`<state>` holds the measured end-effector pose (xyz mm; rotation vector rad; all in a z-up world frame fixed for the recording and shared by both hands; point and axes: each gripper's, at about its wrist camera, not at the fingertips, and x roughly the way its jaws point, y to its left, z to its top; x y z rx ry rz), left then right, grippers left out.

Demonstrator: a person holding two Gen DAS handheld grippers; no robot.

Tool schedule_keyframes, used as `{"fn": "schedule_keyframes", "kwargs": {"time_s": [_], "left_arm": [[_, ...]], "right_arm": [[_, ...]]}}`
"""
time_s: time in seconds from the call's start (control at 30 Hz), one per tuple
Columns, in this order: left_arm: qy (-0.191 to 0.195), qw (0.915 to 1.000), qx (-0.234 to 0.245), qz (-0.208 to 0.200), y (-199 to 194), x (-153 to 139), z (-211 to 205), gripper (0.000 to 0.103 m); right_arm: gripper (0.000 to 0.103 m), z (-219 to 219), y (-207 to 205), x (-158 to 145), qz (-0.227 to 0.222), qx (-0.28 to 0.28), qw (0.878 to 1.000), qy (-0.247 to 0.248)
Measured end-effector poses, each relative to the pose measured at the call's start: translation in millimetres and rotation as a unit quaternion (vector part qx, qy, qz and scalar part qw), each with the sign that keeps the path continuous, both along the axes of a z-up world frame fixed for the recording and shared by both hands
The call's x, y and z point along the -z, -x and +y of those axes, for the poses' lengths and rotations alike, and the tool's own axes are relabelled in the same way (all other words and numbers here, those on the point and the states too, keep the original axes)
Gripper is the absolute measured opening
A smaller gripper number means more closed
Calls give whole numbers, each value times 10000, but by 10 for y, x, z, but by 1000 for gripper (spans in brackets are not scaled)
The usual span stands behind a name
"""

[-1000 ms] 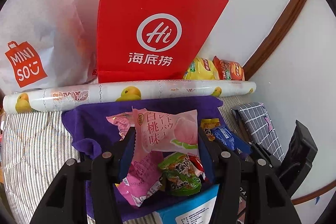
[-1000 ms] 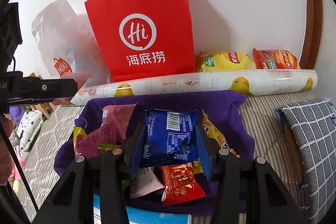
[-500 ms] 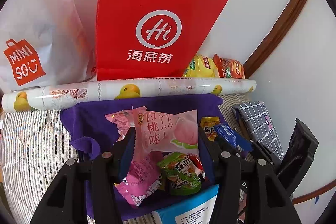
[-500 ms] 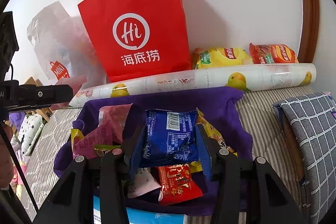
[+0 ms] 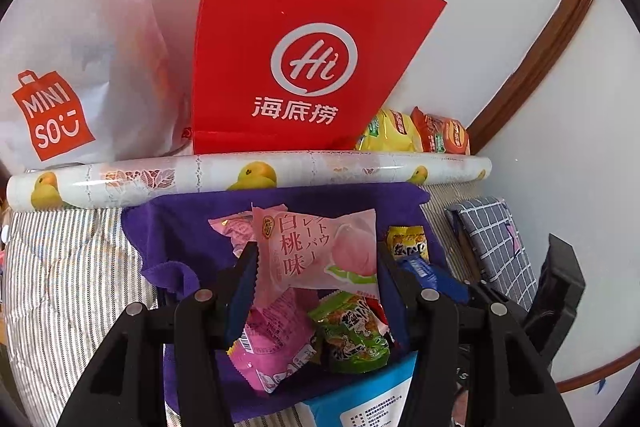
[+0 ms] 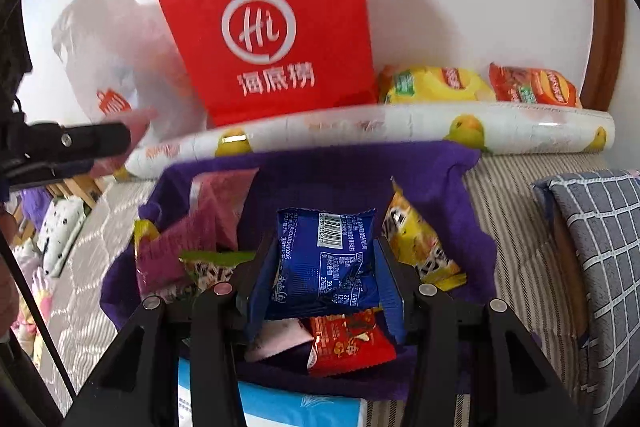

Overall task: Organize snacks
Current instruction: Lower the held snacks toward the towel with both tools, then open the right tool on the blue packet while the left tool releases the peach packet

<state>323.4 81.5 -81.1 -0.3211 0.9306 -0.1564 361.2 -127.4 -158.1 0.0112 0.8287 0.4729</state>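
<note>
**2 packets lifted, both grips holding**

The left gripper [image 5: 316,267] is clamped on a pink peach-flavoured packet [image 5: 320,251], its blue pads pressing the packet's 2 side edges, and the packet is held above the pile. The right gripper [image 6: 324,267] grips a blue packet [image 6: 324,263] the same way, barcode side up.

Over the last second little has changed on the left — the pink packet sits in the same place between the pads. On the right, the view has tipped: the red paper bag [image 6: 272,23] and the duck-print roll [image 6: 380,127] now stand higher and more tilted in that view, and they are blurred, so that hand is on the move with its load. Neither packet has slipped.

The rest of the snacks lie on the purple cloth [image 5: 192,223] below: a green packet [image 5: 352,335], another pink one [image 5: 272,347], a red packet [image 6: 348,343] and a yellow one [image 6: 420,247]. At the far right, 2 chip bags [image 6: 476,85] rest behind the roll.

My reading: both pickups are done and the carry is starting. Where the packets go is not shown — the red bag looks a likely target.
</note>
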Motion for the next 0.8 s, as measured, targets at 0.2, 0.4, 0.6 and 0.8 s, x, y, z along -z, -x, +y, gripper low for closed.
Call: {"fn": "schedule_keyframes", "kwargs": {"time_s": [0.2, 0.4, 0.6, 0.8], "left_arm": [[28, 9999, 108, 30, -11, 15, -53, 53], [-80, 9997, 132, 188, -46, 93, -118, 53], [-302, 9985, 139, 439, -92, 212, -225, 53], [-482, 9968, 172, 610, -120, 309, -299, 53]], "right_arm": [[48, 4, -39, 85, 345, -20, 9993, 127], [48, 59, -42, 131, 485, -97, 9984, 263], [58, 46, -33, 115, 479, -31, 9984, 311], [69, -61, 2, -28, 238, 43, 9997, -8]]}}
